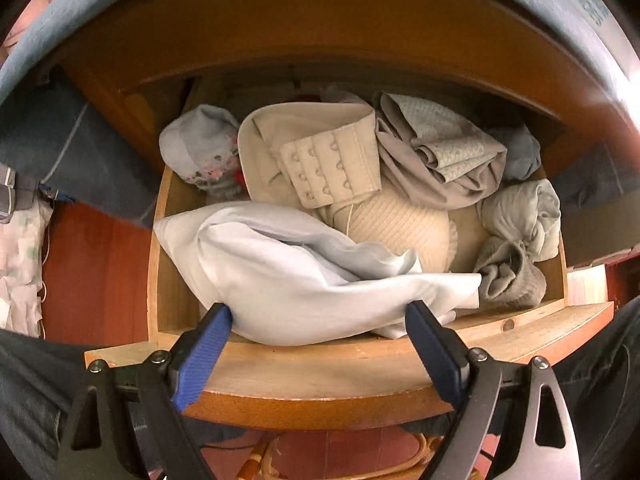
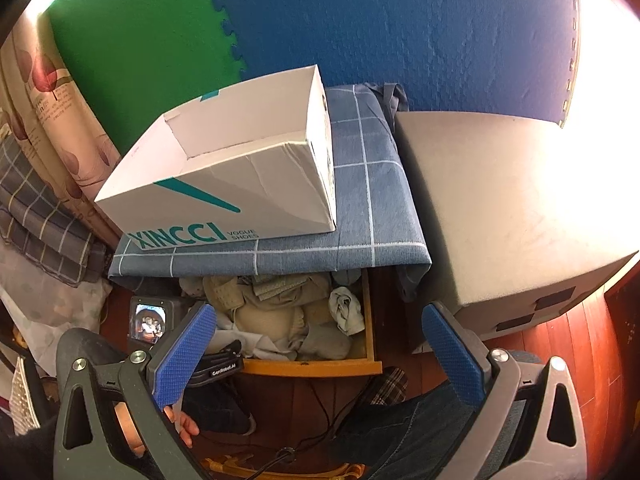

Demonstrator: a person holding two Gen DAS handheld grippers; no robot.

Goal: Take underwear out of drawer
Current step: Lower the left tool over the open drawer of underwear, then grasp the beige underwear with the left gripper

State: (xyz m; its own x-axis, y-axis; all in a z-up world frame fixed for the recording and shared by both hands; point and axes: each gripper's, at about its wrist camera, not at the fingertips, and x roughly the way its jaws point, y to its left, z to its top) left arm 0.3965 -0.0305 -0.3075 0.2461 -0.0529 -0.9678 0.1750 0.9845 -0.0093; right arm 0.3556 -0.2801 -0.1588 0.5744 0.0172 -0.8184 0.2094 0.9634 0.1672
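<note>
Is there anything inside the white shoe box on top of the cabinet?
No, the white shoe box shows only its bare inner walls in the right wrist view, while the clothes lie in the drawer below.

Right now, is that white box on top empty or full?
Empty, as far as shows. The right wrist view looks into the open box and only bare white walls appear; its floor is hidden.

I count one open wooden drawer (image 1: 160, 248), and in it one pale blue garment (image 1: 304, 280), one beige bra (image 1: 320, 168), one grey patterned piece (image 1: 440, 160) and two balled grey pieces (image 1: 520, 216) along the right wall. Above it I see one white shoebox (image 2: 224, 184) on one blue checked cloth (image 2: 360, 208). Two hand-held grippers, left (image 1: 318, 314) and right (image 2: 316, 316), both spread wide.
</note>
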